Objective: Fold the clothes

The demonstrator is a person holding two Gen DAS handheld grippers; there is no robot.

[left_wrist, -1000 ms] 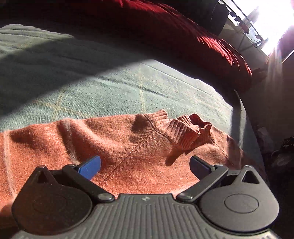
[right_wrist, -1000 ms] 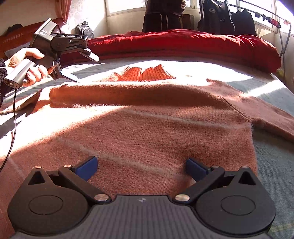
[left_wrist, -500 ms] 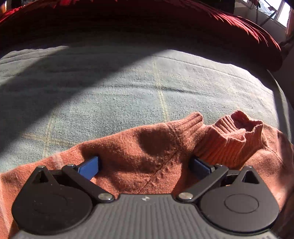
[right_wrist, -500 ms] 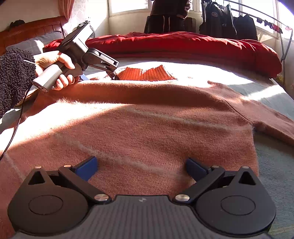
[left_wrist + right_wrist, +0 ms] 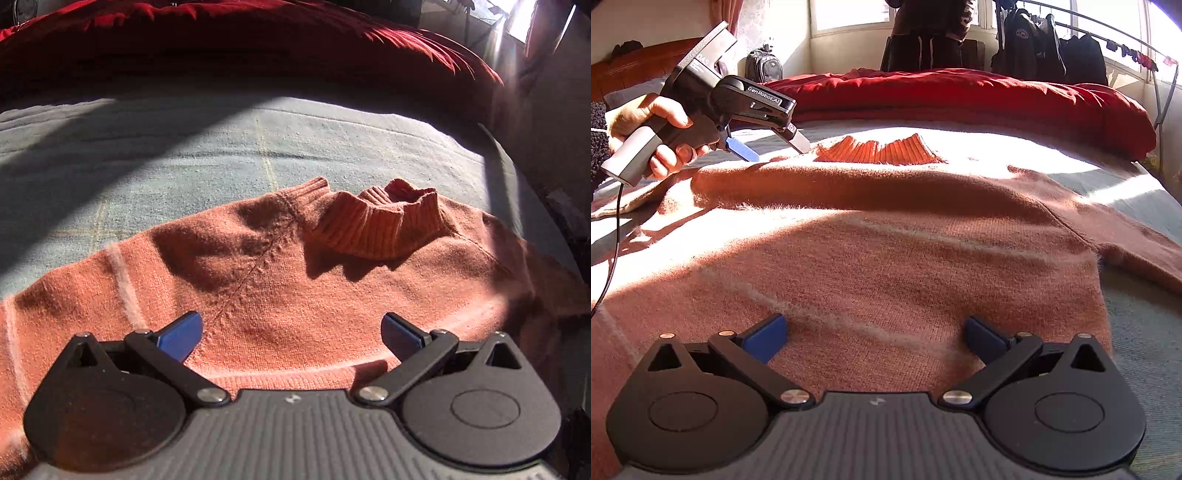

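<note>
An orange knit sweater (image 5: 886, 266) lies spread flat on the bed, its ribbed turtleneck collar (image 5: 380, 229) at the far end. My left gripper (image 5: 291, 328) hovers open just above the sweater's shoulder, a little short of the collar, with nothing between its blue pads. The right wrist view shows that same left gripper (image 5: 775, 147) held by a hand at the far left, its tips close to the collar (image 5: 882, 149). My right gripper (image 5: 875, 332) is open over the sweater's lower body near the hem, holding nothing.
The bed has a pale green checked sheet (image 5: 184, 147). A red duvet (image 5: 979, 96) is bunched across the far side. Dark jackets (image 5: 1045, 48) hang on a rail by the windows. A cable (image 5: 613, 236) trails from the left handle. The sweater's right sleeve (image 5: 1137, 254) stretches right.
The left gripper has swung from the far left toward the collar and lowered close to the shoulder. The right gripper has stayed in place, open.
</note>
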